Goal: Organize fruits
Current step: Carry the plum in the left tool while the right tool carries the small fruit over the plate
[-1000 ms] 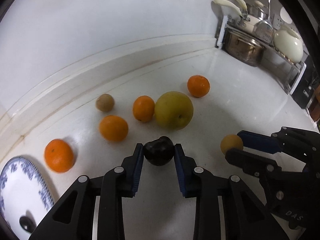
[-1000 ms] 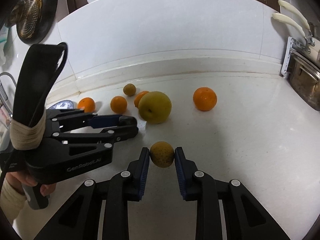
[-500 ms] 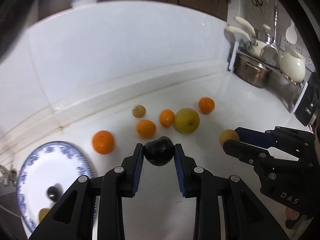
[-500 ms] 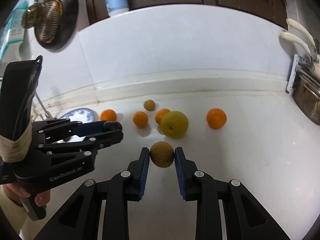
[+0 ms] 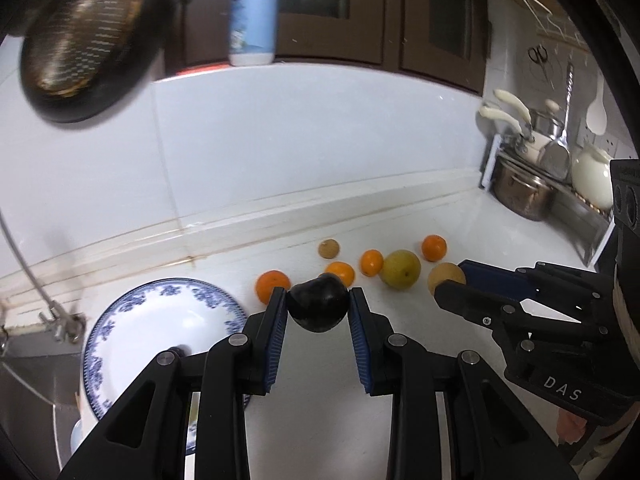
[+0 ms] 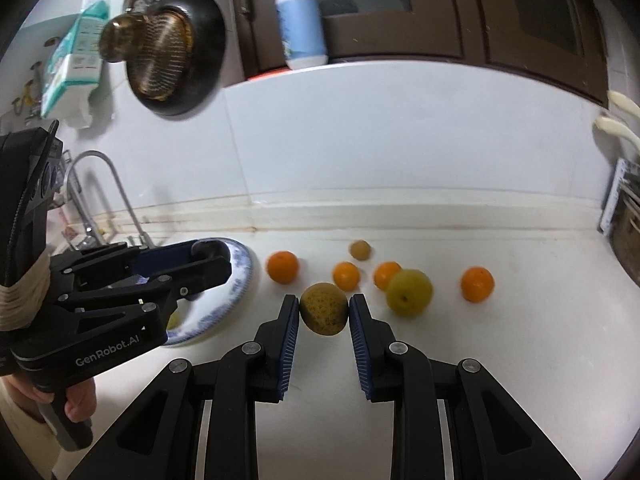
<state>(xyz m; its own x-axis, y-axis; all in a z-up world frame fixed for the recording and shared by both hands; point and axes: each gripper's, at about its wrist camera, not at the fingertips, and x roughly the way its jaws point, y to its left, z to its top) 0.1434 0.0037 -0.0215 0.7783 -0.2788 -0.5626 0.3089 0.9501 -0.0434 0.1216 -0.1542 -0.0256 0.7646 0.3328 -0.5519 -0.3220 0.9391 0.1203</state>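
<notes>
Dark plum (image 5: 318, 307) is sitting clamped in our left gripper (image 5: 319, 310); our right gripper (image 6: 324, 311) is pinching a speckled fruit (image 6: 323, 309), both held above the worktop (image 6: 500, 344).

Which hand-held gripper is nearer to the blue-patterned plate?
Left. The left hand-held gripper, holding a dark fruit, hangs over the plate rim; the right hand-held gripper holds a brownish fruit beside it, toward the oranges.

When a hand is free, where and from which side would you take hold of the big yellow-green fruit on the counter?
Grip the yellow-green fruit across its widest middle, coming from above with the tongs closing front to back. It is round and the largest fruit there, so open wide. An orange sits right against its left rear, and the right side and front look clear, so a left-right pinch would likely bump the orange.
</notes>
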